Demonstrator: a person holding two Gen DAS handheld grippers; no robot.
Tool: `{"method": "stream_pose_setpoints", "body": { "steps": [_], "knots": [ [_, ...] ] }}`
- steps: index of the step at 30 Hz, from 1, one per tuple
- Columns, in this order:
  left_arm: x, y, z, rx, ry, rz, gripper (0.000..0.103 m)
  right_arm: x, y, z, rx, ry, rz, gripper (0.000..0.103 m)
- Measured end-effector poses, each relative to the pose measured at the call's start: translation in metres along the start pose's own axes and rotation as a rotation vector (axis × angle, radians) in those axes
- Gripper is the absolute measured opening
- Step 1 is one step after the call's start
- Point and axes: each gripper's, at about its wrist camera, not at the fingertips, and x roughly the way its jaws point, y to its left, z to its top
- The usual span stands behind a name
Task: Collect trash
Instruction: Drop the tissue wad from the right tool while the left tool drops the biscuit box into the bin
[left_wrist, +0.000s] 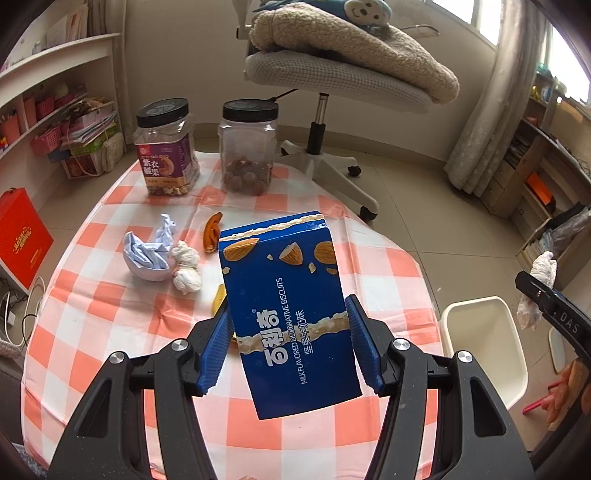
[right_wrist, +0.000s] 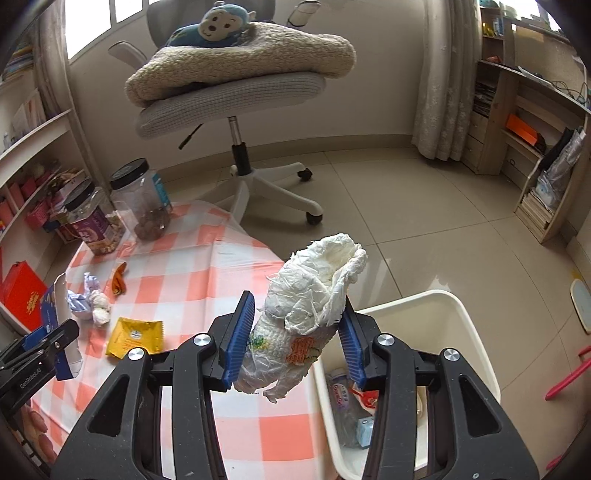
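Observation:
My left gripper (left_wrist: 288, 332) is shut on a blue biscuit box (left_wrist: 284, 295), held above the checked tablecloth (left_wrist: 110, 314). A crumpled white tissue wad (right_wrist: 310, 306) with orange and green print is clamped in my right gripper (right_wrist: 295, 332) over the table's right edge, beside the cream trash bin (right_wrist: 458, 317). On the cloth lie a crumpled pale blue paper (left_wrist: 147, 251), a small white tissue ball (left_wrist: 186, 267), orange peel (left_wrist: 212, 232) and a yellow sachet (right_wrist: 135, 338). The right gripper with its wad (left_wrist: 539, 291) shows at the left wrist view's right edge.
Two black-lidded jars (left_wrist: 166, 147) (left_wrist: 247, 147) stand at the table's far side. A swivel chair (right_wrist: 236, 110) with a blanket and plush toy stands behind. Shelves line both walls. The bin (left_wrist: 484, 343) holds several scraps. A red box (left_wrist: 22, 236) leans at left.

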Motion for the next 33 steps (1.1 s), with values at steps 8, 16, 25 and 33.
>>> {"method": "stream_pose_setpoints", "body": {
  "steps": [8,16,25,33],
  "knots": [
    [0.010,-0.068,-0.004,0.078,0.032,-0.118,0.059,-0.015,-0.074,0.005,0.174,-0.030,-0.134,0.069],
    [0.021,-0.150,-0.025,0.179,0.081,-0.217,0.059,-0.031,-0.138,0.005,0.343,-0.079,-0.227,0.091],
    [0.041,-0.222,-0.046,0.225,0.177,-0.321,0.059,-0.046,-0.177,0.003,0.452,-0.117,-0.234,0.092],
    [0.039,-0.239,-0.048,0.288,0.167,-0.335,0.075,-0.049,-0.178,0.005,0.450,-0.131,-0.241,0.094]
  ]
}}
